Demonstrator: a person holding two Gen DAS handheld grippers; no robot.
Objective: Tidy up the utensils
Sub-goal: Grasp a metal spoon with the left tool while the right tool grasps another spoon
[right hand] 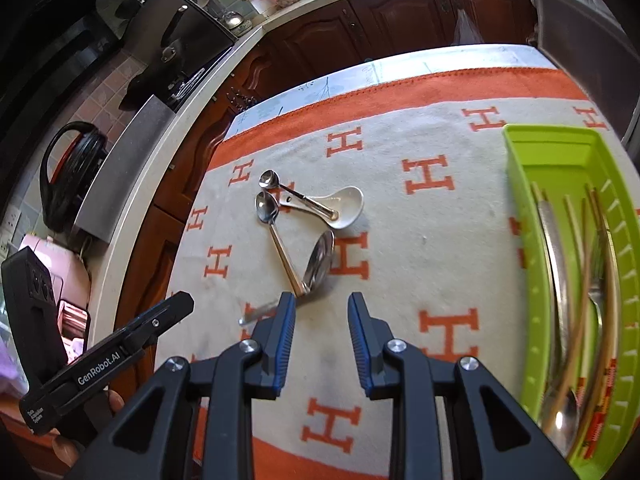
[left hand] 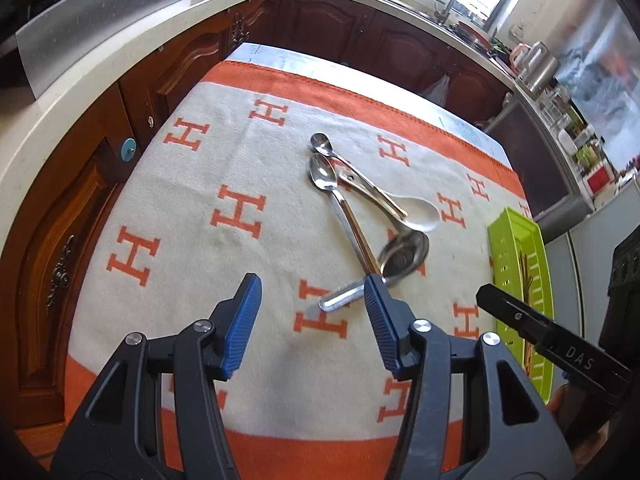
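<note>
A pile of spoons lies mid-cloth: a small teaspoon (left hand: 320,142), a longer steel spoon (left hand: 322,174), a white ceramic spoon (left hand: 420,212) and a steel ladle-like spoon (left hand: 404,256), its bowl tipped on edge (right hand: 320,256) and slightly blurred. My left gripper (left hand: 312,292) hangs open just in front of the pile, above the ladle's handle end (left hand: 340,300) and not touching it. My right gripper (right hand: 322,304) is open and empty, close to the long spoon's handle tip (right hand: 298,286). The green tray (right hand: 560,160) at the right holds chopsticks, spoons and a fork.
The beige cloth with orange H marks (left hand: 200,280) covers the table. Dark wooden cabinets (left hand: 312,16) and a pale counter (left hand: 60,112) wrap the far and left sides. The left gripper's finger (right hand: 168,312) shows at the left, the right gripper's finger (left hand: 516,316) beside the tray.
</note>
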